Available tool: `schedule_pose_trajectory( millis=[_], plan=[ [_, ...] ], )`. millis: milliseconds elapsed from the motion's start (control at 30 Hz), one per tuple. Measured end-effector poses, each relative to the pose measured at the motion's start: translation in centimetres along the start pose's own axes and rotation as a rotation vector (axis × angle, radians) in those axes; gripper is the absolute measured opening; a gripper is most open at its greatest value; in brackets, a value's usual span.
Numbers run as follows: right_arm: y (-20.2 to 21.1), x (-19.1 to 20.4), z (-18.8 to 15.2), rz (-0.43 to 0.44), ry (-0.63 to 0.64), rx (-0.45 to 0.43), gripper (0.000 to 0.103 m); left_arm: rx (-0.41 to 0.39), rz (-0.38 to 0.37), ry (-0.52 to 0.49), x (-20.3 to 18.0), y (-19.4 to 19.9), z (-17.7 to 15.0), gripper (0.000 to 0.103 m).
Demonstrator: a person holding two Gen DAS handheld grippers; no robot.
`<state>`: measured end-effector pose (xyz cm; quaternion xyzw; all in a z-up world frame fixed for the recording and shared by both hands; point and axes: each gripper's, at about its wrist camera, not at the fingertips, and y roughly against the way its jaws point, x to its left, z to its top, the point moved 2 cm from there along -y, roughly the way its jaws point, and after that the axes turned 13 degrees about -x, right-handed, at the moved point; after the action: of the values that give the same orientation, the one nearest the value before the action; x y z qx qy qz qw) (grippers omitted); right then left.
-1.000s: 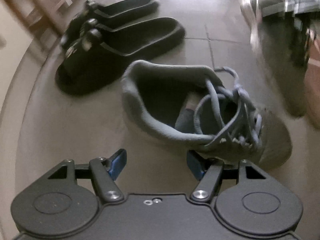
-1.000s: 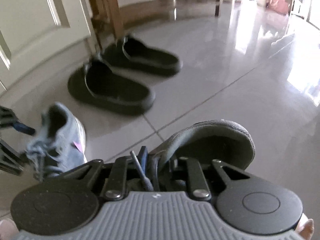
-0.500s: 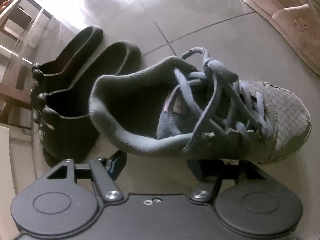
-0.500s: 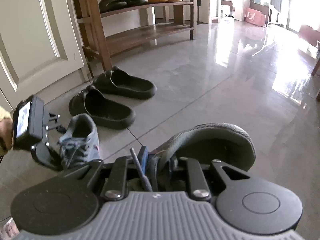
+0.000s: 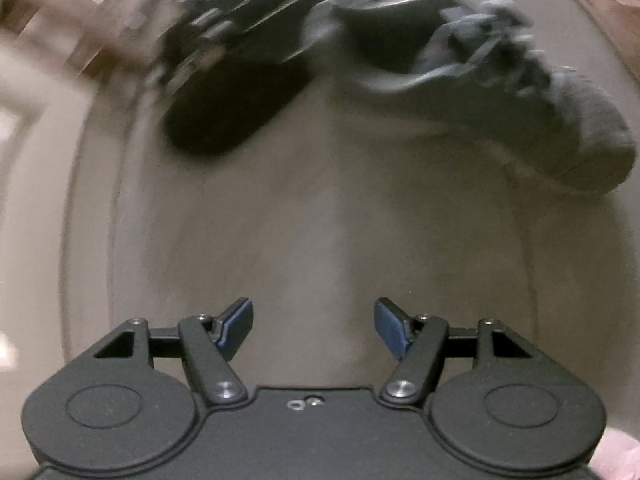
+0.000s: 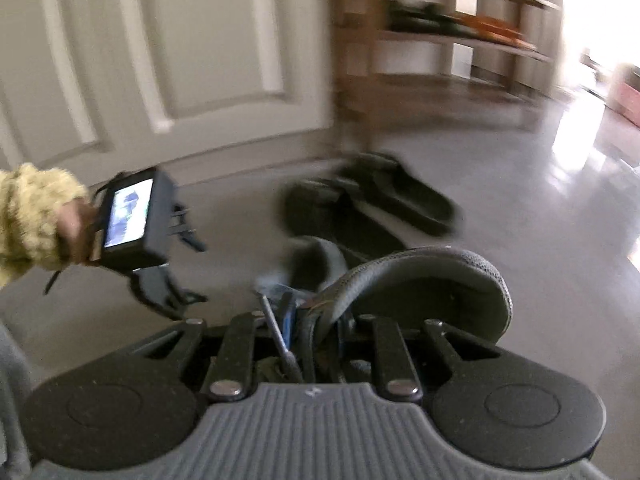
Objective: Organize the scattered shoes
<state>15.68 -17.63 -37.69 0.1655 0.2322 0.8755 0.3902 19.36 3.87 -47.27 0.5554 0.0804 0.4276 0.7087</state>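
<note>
My left gripper is open over bare floor, with nothing between its blue pads. Ahead of it, up and to the right, a grey lace-up sneaker lies blurred on the tiles. A pair of black slides sits to its left. My right gripper is shut on the second grey sneaker, gripping near its tongue and laces, heel collar pointing away. In the right wrist view the left gripper hangs at the left, beside the first sneaker and the slides.
A white panelled door fills the back left. A wooden shoe rack with shoes on its shelf stands at the back right. A hand in a yellow fuzzy sleeve holds the left gripper. Glossy grey tile floor stretches right.
The left gripper has drawn back from the grey sneaker, which now lies farther ahead on the floor. The right gripper, still holding its sneaker, has swung left toward the door.
</note>
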Motion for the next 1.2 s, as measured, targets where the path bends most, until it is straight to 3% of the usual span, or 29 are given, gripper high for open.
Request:
schedule_pose_trajectory(
  millis=[133,267,400,467,533,600,633,733,767,833,867,933,1000,1033,1133,1167,1200],
  plan=[
    [-4.8,3.3,1.8,0.144,0.095,0.013,0.022,0.031,0.051,0.187,4.1,0.9,-2.3,0.067],
    [-12.3,6.3,0.5,0.245,0.141,0.141,0.022,0.04,0.046,0.339,6.4,1.3,-4.3,0.067],
    [-17.9,8.0,-3.1,0.253,0.158,0.284,0.022,0.045,0.037,0.479,8.2,1.8,-6.0,0.067],
    [-19.4,8.6,-4.0,0.24,0.164,0.299,0.022,0.023,-0.011,0.512,7.8,2.1,-5.8,0.067],
    [-20.1,9.2,-4.0,0.218,0.182,0.311,0.029,0.013,-0.017,0.507,7.5,2.0,-5.5,0.067],
    [-20.9,9.7,-3.5,0.161,0.209,0.333,0.053,0.002,-0.022,0.501,7.3,2.1,-5.0,0.067],
    [-21.1,9.8,-3.2,0.14,0.216,0.335,0.056,-0.006,-0.024,0.506,7.3,2.2,-4.7,0.067],
    [-19.3,8.8,-1.0,0.144,0.134,0.274,0.06,-0.046,-0.031,0.522,7.7,3.2,-3.8,0.067],
    [-17.3,7.7,0.7,0.153,0.074,0.21,0.064,-0.06,-0.033,0.527,7.9,3.5,-3.5,0.067],
    [-14.8,6.2,2.3,0.137,0.038,0.131,0.078,-0.081,-0.036,0.527,8.0,3.9,-3.1,0.067],
    [-12.7,4.5,3.5,0.081,0.032,0.071,0.086,-0.098,-0.039,0.521,7.9,4.1,-2.5,0.067],
    [-11.3,2.5,3.9,-0.027,0.038,0.065,0.087,-0.13,-0.044,0.509,7.6,4.4,-1.5,0.067],
    [-10.9,-1.0,3.4,-0.212,0.065,0.111,0.087,-0.152,-0.054,0.498,7.2,4.8,-0.5,0.067],
    [-11.1,-2.3,2.5,-0.255,0.064,0.14,0.087,-0.158,-0.06,0.494,6.9,4.8,-0.1,0.067],
    [-13.2,-4.5,0.1,-0.265,0.0,0.25,0.085,-0.176,-0.087,0.476,6.0,4.8,1.2,0.067],
    [-14.1,-5.0,-0.8,-0.259,-0.032,0.284,0.082,-0.178,-0.094,0.471,5.7,4.8,1.5,0.067],
    [-14.6,-5.2,-1.4,-0.267,-0.052,0.296,0.073,-0.177,-0.098,0.469,5.4,4.7,1.7,0.067]
  ],
)
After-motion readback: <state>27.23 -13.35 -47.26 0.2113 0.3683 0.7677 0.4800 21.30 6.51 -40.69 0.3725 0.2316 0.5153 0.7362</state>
